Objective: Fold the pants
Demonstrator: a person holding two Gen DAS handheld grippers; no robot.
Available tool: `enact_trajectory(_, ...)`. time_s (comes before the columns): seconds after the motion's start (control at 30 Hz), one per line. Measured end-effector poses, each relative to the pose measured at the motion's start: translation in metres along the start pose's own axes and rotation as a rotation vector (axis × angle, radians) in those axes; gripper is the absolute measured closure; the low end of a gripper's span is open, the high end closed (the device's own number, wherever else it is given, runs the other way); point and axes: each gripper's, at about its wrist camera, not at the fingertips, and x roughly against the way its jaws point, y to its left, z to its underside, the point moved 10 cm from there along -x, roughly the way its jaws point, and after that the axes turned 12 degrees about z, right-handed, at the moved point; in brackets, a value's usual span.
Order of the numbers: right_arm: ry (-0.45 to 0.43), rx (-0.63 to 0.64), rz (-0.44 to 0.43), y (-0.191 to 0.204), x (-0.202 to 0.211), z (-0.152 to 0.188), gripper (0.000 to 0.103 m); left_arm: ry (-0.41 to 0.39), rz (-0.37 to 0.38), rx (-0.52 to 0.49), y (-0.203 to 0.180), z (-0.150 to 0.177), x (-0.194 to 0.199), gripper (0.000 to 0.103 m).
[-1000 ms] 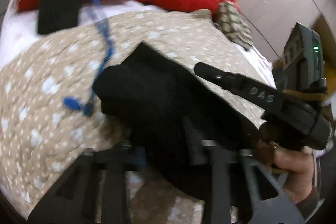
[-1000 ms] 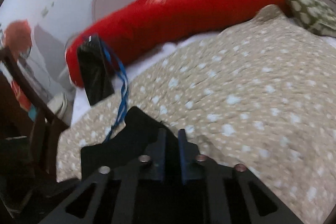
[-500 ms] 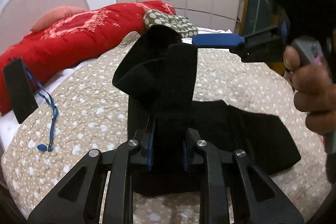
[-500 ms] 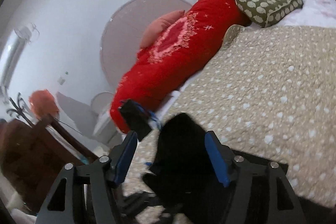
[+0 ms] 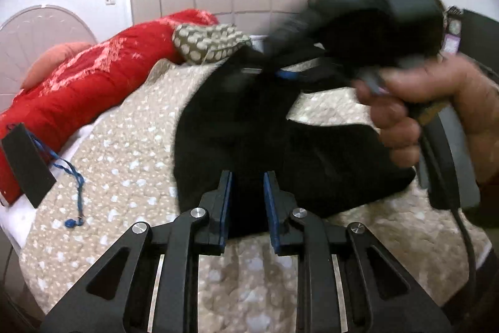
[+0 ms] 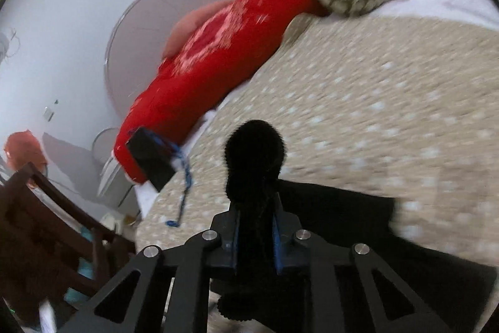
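Black pants (image 5: 312,158) lie partly bunched on the beige dotted bedspread (image 5: 131,145). My left gripper (image 5: 248,183) is shut on a fold of the pants near their front edge. My right gripper (image 6: 255,223) is shut on another bunch of the pants (image 6: 254,152), which sticks up between its fingers; the rest of the cloth (image 6: 343,208) trails to the right. In the left wrist view the right gripper (image 5: 280,72), held by a hand (image 5: 436,102), is blurred above the pants at the right.
A red quilt (image 5: 93,77) and a green dotted pillow (image 5: 209,42) lie along the far side of the bed. A black tag with a blue cord (image 5: 28,161) lies at the left edge. A dark wooden chair (image 6: 40,223) stands beside the bed.
My right gripper has closed on a bunch of the pants and lifted it. The left gripper still holds its fold, now lower over the bed. Both views have swung.
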Motion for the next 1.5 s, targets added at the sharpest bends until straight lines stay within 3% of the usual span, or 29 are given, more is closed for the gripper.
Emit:
enact_trajectory(0.2,-0.101,-0.095,0.008,-0.059,0.078,0.018,0.088,-0.007,-0.007,0.099,0.031,-0.018,0.008,0.084)
enact_trajectory(0.3,-0.092,-0.170,0.102,-0.102,0.088,0.040,0.088,0.026,-0.015,0.138,0.037,-0.020,-0.010,0.084)
enact_trajectory(0.43,-0.021,-0.260,0.291,-0.161,0.066,0.074,0.084,0.096,0.015,0.168,0.030,-0.018,-0.042,0.084)
enact_trajectory(0.5,-0.068,-0.292,0.322,-0.174,0.078,0.070,0.077,0.120,0.015,0.172,0.026,-0.019,-0.055,0.084)
enact_trajectory(0.53,-0.101,-0.284,0.388,-0.182,0.091,0.066,0.076,0.130,0.020,0.173,0.025,-0.020,-0.059,0.084)
enact_trajectory(0.6,-0.159,-0.233,0.436,-0.178,0.111,0.054,0.076,0.129,0.022,0.170,0.021,-0.026,-0.065,0.084)
enact_trajectory(0.7,-0.166,-0.133,0.352,-0.147,0.117,0.042,0.076,0.152,0.002,0.143,0.014,-0.029,-0.077,0.084)
enact_trajectory(0.83,-0.111,-0.044,0.305,-0.118,0.087,0.048,0.076,0.214,-0.020,0.151,0.014,-0.020,-0.099,0.084)
enact_trajectory(0.97,-0.039,0.026,0.439,-0.132,0.043,0.056,0.076,0.234,-0.046,0.153,0.015,-0.017,-0.111,0.082)
enact_trajectory(1.03,-0.071,0.039,0.467,-0.141,0.034,0.047,0.076,0.242,-0.060,0.152,0.015,-0.017,-0.115,0.082)
enact_trajectory(1.23,-0.070,0.041,0.455,-0.133,0.050,0.037,0.075,0.248,-0.072,0.166,0.017,-0.018,-0.118,0.082)
enact_trajectory(1.37,-0.070,0.099,0.411,-0.106,0.070,0.055,0.075,0.252,-0.078,0.161,0.017,-0.017,-0.118,0.082)
enact_trajectory(1.5,-0.015,0.140,0.434,-0.101,0.073,0.090,0.075,0.255,-0.077,0.163,0.017,-0.016,-0.118,0.082)
